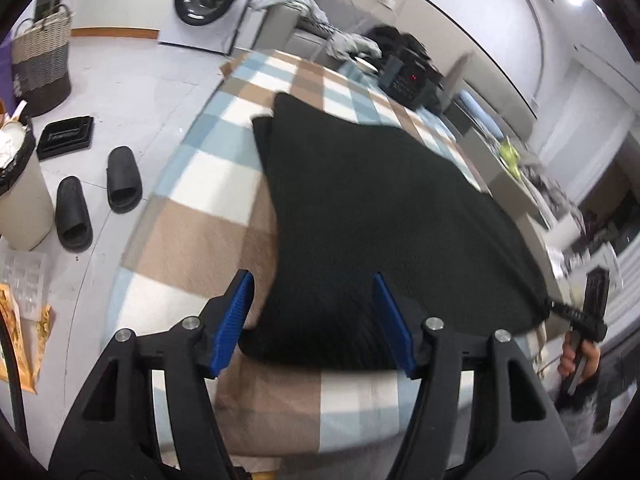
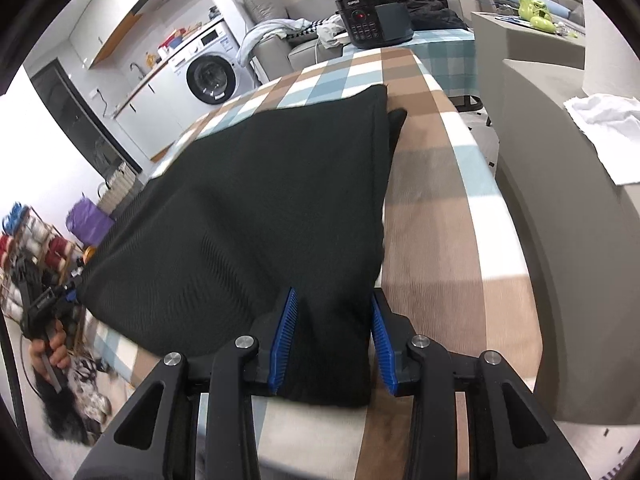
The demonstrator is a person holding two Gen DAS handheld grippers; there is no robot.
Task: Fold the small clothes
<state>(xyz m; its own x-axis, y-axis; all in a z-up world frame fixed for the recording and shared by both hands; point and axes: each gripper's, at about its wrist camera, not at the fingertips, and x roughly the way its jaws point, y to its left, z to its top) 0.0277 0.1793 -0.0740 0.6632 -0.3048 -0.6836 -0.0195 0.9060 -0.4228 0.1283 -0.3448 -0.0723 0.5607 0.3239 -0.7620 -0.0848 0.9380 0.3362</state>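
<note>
A dark green knitted garment (image 1: 360, 200) (image 2: 260, 200) lies folded flat on the checked table cover (image 1: 192, 232) (image 2: 432, 208). My left gripper (image 1: 314, 312) stands open at the garment's near left corner; the cloth lies between its blue pads (image 1: 236, 320), which do not press it. My right gripper (image 2: 332, 332) is open at the near right corner: one pad sits over the cloth, the other runs along its side edge. Each view also shows the other gripper, hand-held, at the opposite corner: the right gripper (image 1: 560, 306), the left gripper (image 2: 74, 294).
A black cooker (image 2: 374, 20) (image 1: 408, 76) stands at the table's far end. Beige furniture (image 2: 560, 160) with a white cloth (image 2: 604, 112) flanks the right side. On the floor to the left are black slippers (image 1: 124, 180), a bin (image 1: 20, 200) and a woven basket (image 1: 40, 60).
</note>
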